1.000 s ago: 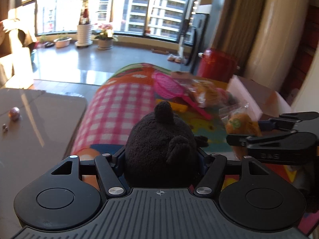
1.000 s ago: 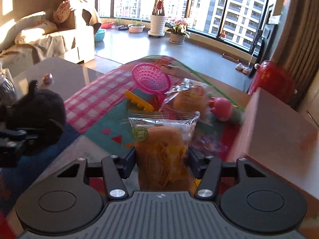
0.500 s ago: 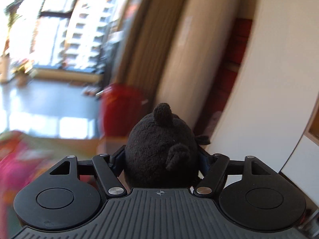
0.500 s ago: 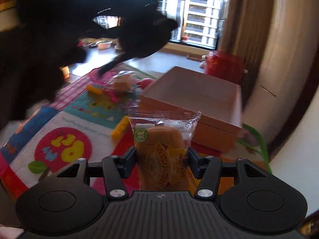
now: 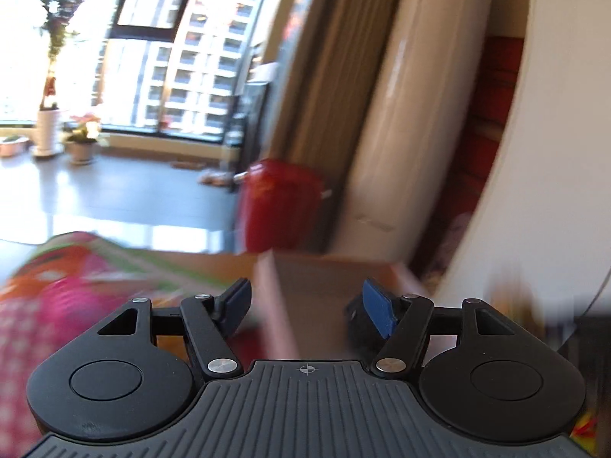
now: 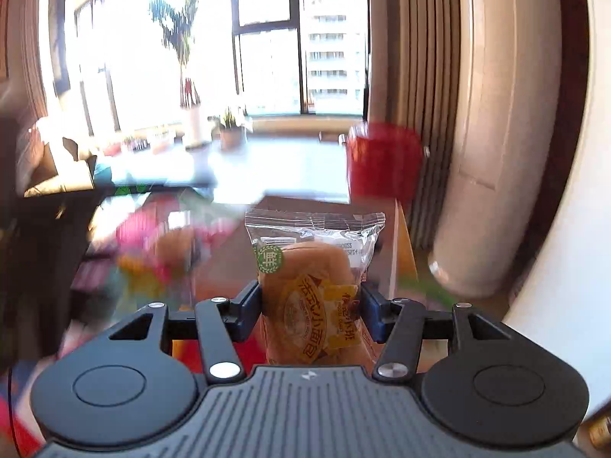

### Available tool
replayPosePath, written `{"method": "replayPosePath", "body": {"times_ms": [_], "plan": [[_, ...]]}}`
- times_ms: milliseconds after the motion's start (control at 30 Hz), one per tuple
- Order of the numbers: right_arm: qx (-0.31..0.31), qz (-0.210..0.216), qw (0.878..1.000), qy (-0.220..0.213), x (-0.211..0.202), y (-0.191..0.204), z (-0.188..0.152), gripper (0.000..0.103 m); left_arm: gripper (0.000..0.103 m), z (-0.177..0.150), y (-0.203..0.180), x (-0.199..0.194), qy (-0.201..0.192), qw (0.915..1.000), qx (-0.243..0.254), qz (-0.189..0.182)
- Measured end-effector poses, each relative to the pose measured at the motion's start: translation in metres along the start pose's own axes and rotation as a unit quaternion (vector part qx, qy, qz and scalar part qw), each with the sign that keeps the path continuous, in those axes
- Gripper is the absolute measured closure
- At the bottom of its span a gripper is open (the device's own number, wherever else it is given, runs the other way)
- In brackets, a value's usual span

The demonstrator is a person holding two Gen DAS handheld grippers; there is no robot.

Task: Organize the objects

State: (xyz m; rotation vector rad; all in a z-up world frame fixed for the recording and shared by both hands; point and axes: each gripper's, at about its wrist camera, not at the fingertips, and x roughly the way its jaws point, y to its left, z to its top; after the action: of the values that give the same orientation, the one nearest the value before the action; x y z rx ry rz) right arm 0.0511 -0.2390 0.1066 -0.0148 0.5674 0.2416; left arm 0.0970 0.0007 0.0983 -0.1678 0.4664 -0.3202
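Crinkly clear plastic wraps the bread packet, which stands upright at lower centre of the right wrist view, pinched at its lower half between the blue pads of the right gripper. It looks light and soft: the film is slippery and the bun inside will squash, so a gentle hold across the bun's body, as here, seems safer than pinching the thin sealed top edge, which could slide out. The right gripper tilts somewhat downward, towards the cardboard box just beyond the packet, at centre right of the frame.

In the left wrist view the left gripper is spread with nothing between its blue pads; its jaws have just been closing a little, after widening, and the black plush toy it held a moment ago is no longer between them. It too points a little downward, over the open box that fills the middle of the frame; where the toy lies I cannot tell.

Further off, a red bin stands behind the box beside a tall white appliance, with blurred windows at upper left.
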Motion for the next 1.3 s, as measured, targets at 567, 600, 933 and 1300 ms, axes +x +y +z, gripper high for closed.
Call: {"method": "replayPosePath", "body": {"times_ms": [567, 600, 933, 1300], "plan": [[-0.018, -0.054, 0.998, 0.004, 0.055, 0.016, -0.026, 0.003, 0.033, -0.093, 0.003, -0.037, 0.111, 0.9933, 0.031, 0.010], [-0.023, -0.056, 0.998, 0.008, 0.050, 0.018, -0.037, 0.003, 0.033, -0.095, 0.002, -0.033, 0.112, 0.9932, 0.030, 0.012], [-0.038, -0.064, 0.996, 0.051, 0.046, 0.015, -0.085, 0.000, 0.083, -0.106, -0.006, -0.009, 0.122, 0.9908, 0.048, 0.033], [-0.085, 0.012, 0.996, 0.031, 0.059, 0.083, -0.031, 0.000, 0.085, -0.112, 0.061, -0.070, 0.084, 0.9937, 0.007, 0.074]]}}
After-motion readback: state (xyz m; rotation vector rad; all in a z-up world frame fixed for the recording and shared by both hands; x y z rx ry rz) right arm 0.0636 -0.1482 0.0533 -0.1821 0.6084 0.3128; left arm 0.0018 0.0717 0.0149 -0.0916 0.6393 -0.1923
